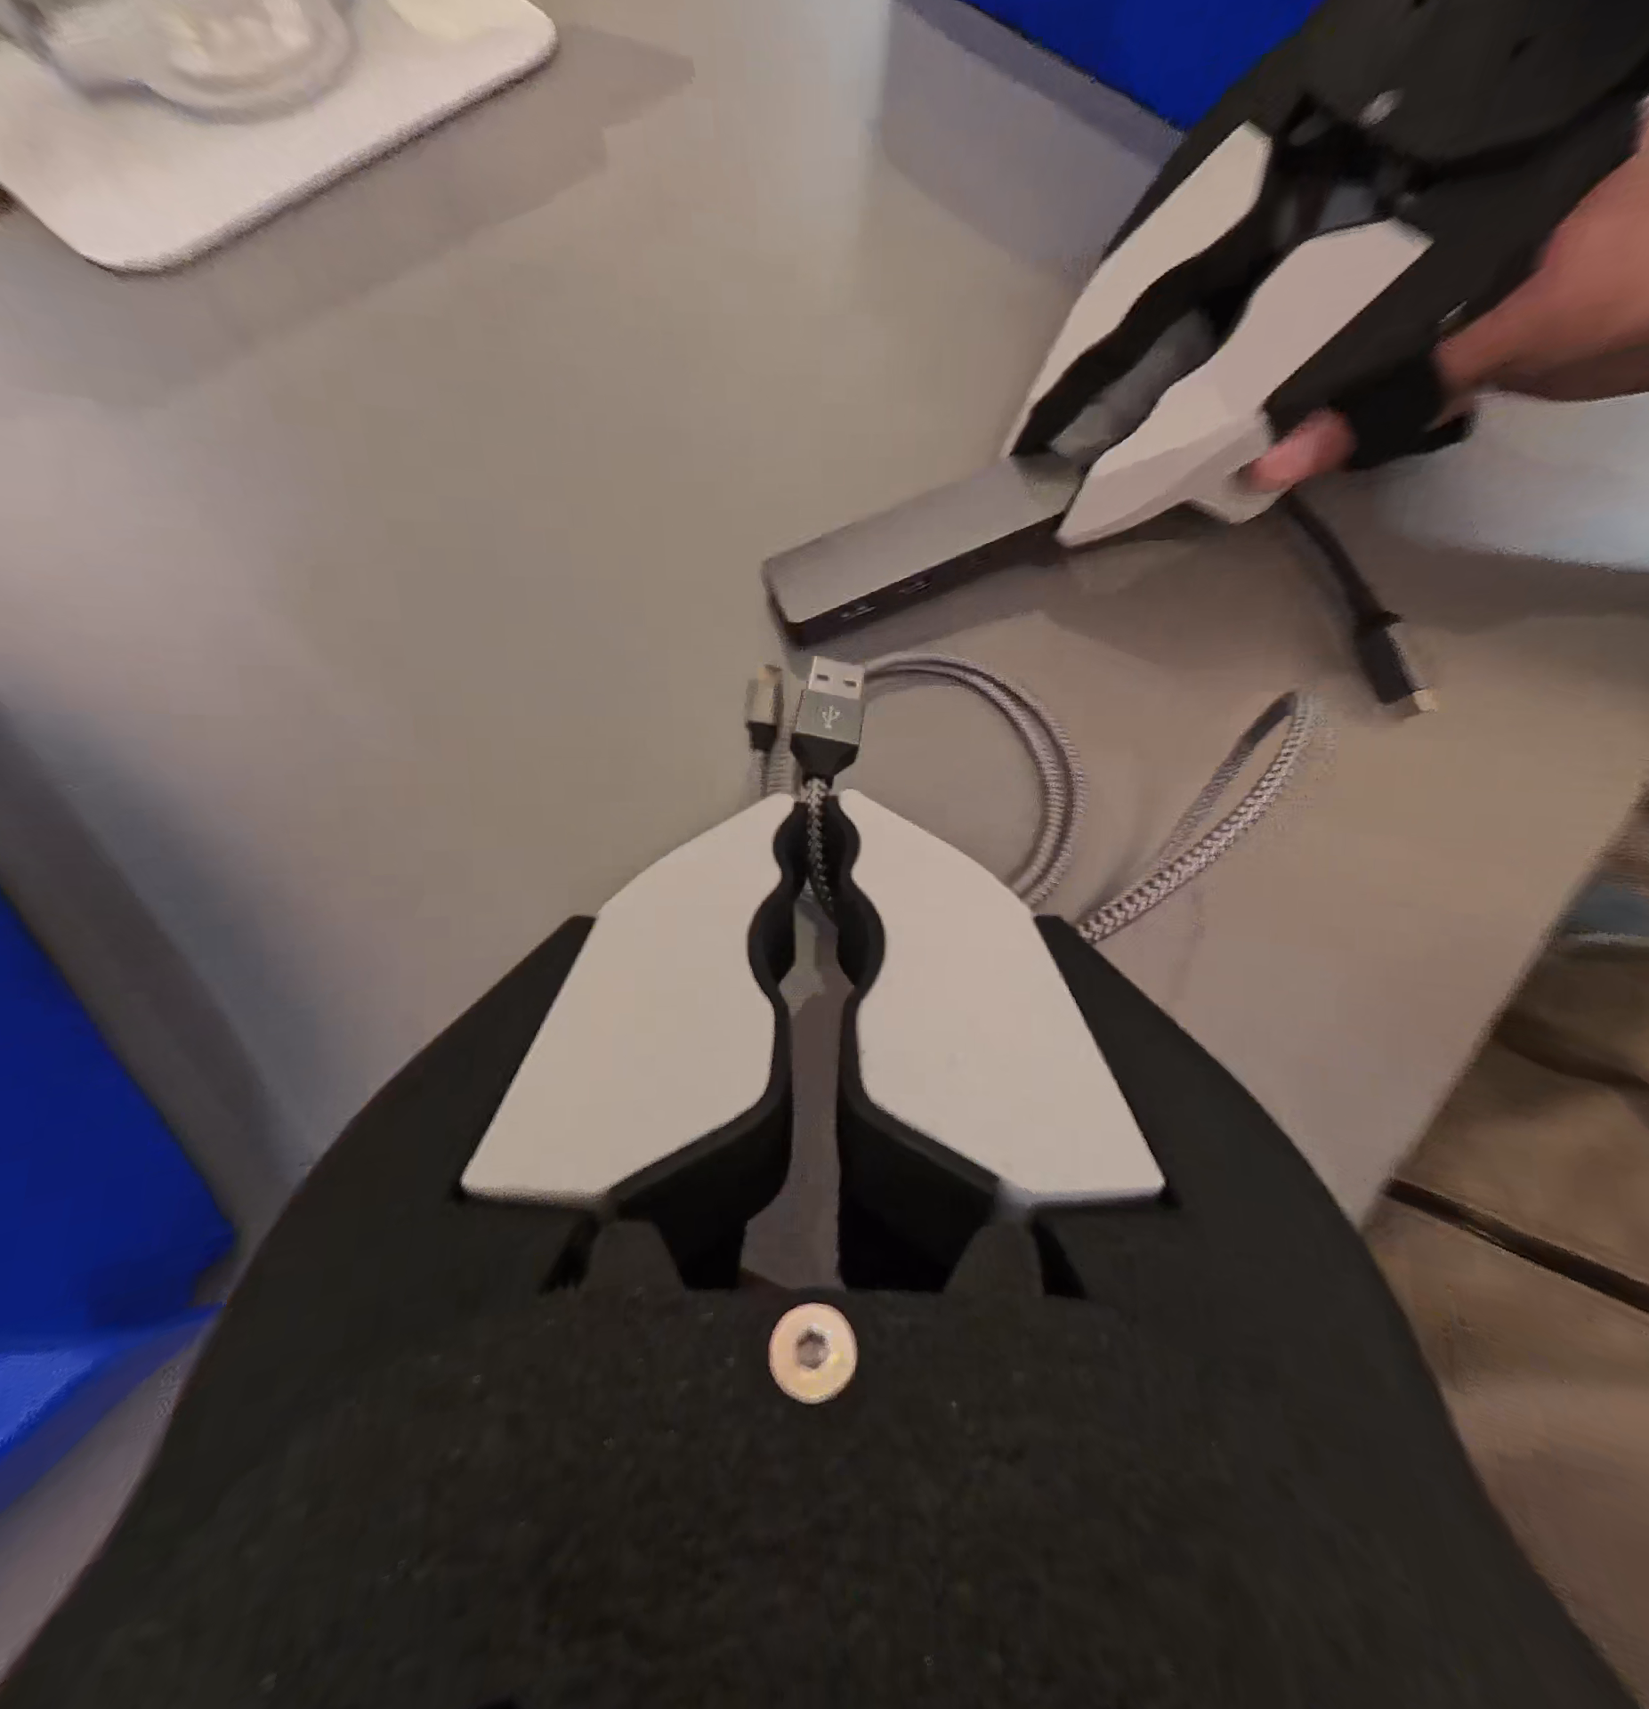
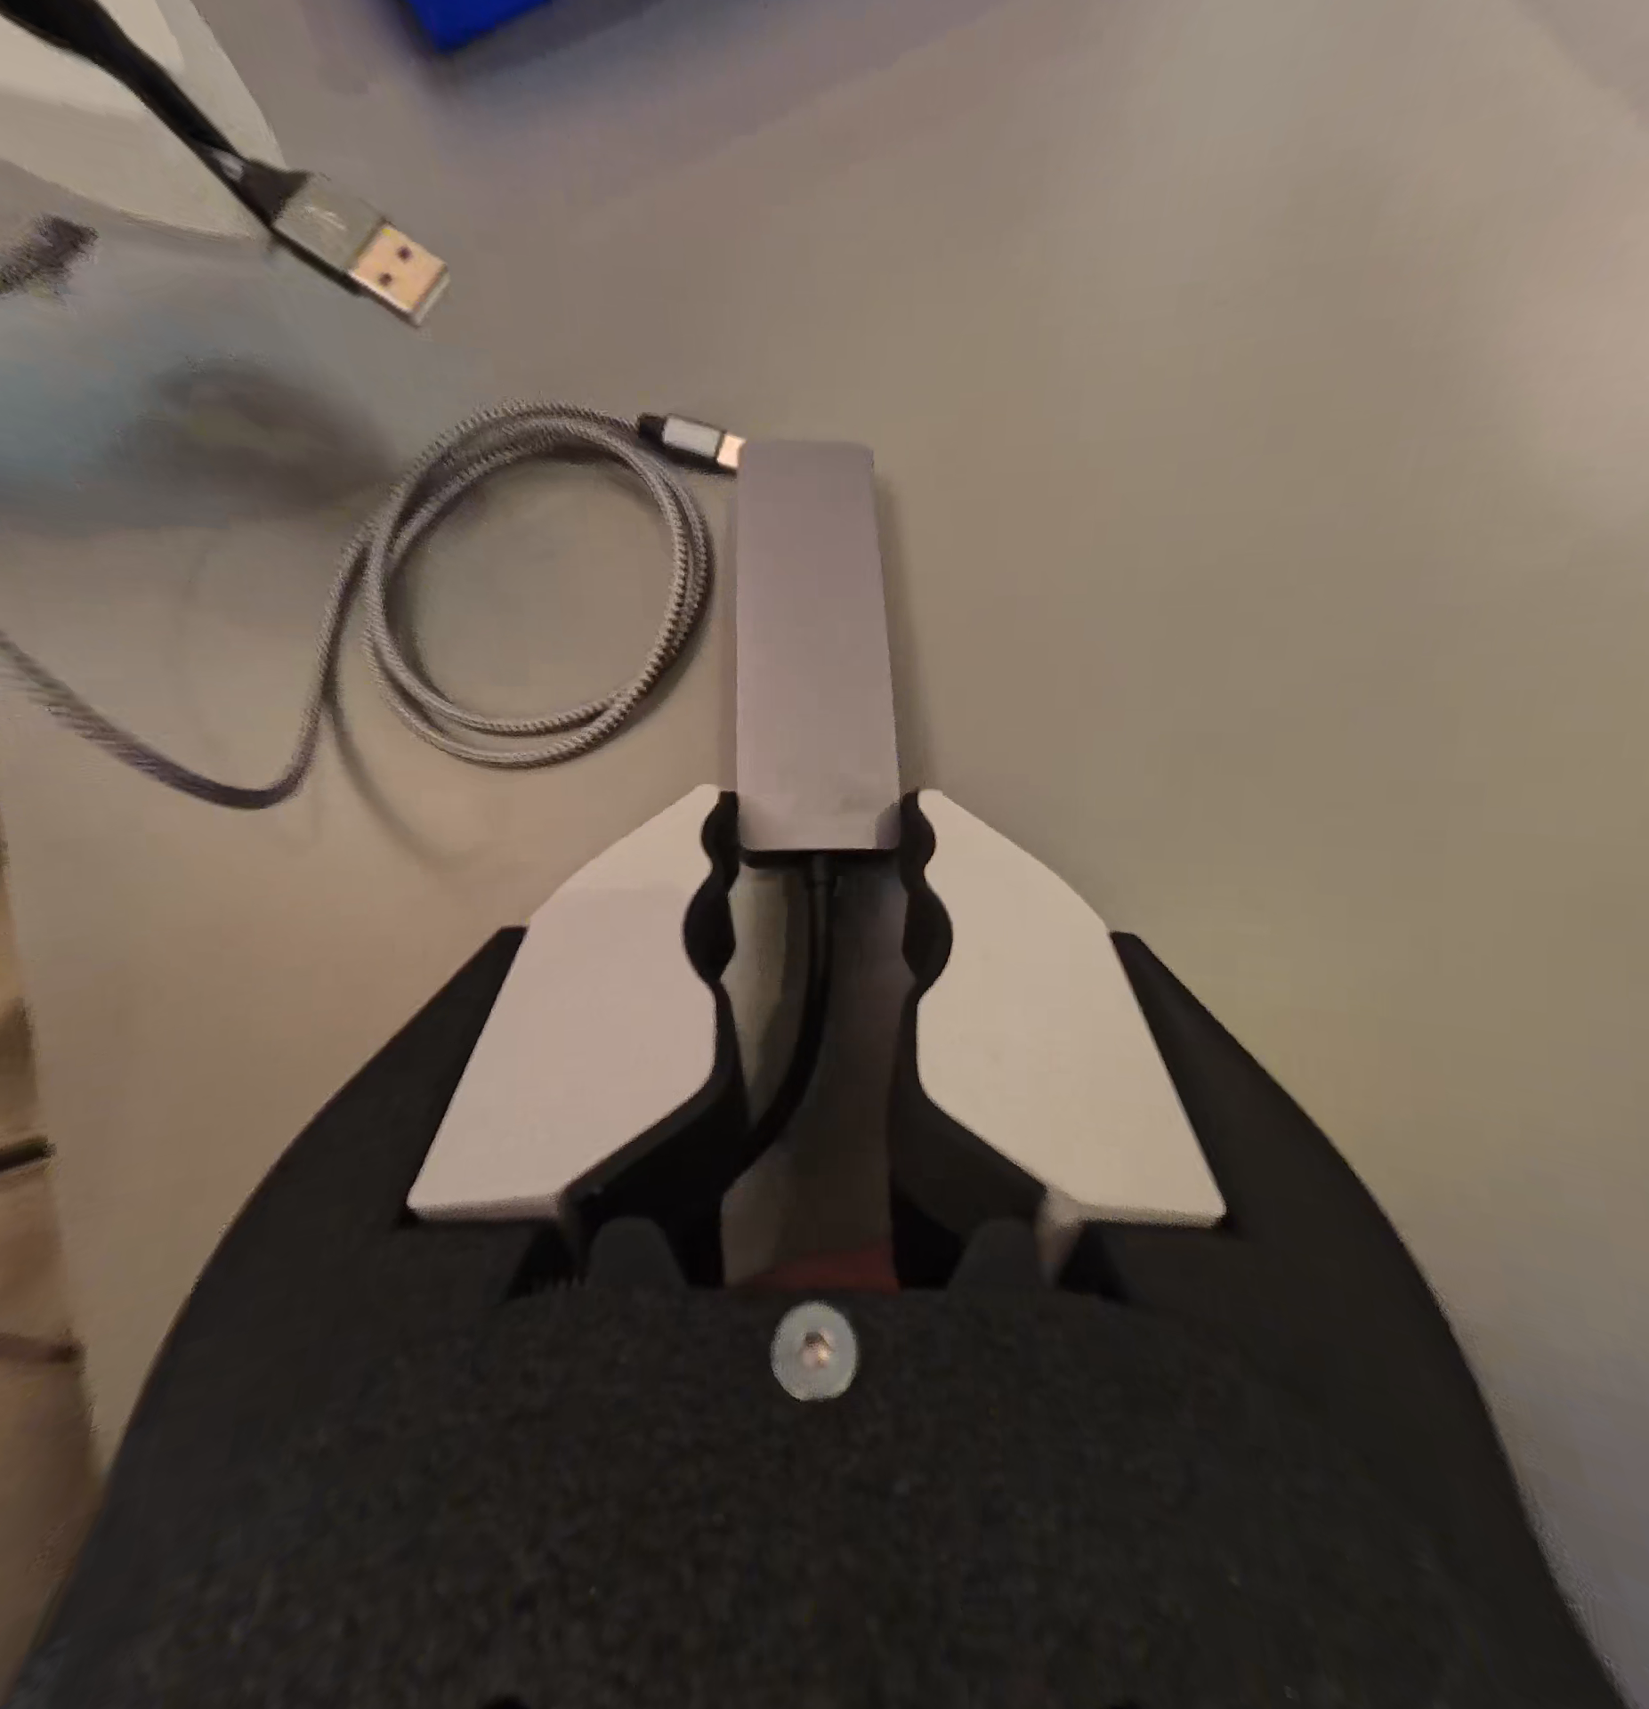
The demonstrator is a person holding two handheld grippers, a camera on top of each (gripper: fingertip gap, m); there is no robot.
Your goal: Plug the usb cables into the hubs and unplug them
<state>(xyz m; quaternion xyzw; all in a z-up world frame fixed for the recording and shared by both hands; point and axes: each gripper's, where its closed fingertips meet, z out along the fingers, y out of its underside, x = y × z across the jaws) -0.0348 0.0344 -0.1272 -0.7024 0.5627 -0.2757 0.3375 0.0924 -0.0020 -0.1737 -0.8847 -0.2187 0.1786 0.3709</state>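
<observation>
Only the left wrist view shows the ports along the grey hub's (image 1: 904, 555) dark side and the left gripper (image 1: 816, 803) clamped on the braided cable (image 1: 1033, 740) just behind its USB plug (image 1: 828, 707). In the right wrist view the right gripper (image 2: 818, 823) pinches the hub's near end on the table (image 2: 1264, 462) (its black lead runs back between the fingers, partly hidden). The plug hangs in the air, short of the hub.

The left gripper (image 1: 816, 805) clamps the grey braided USB cable (image 1: 1051, 786) just behind its plug. The right gripper (image 1: 1047, 490) grasps the flat grey aluminium hub (image 1: 904, 555) on the grey table (image 1: 432, 555).
</observation>
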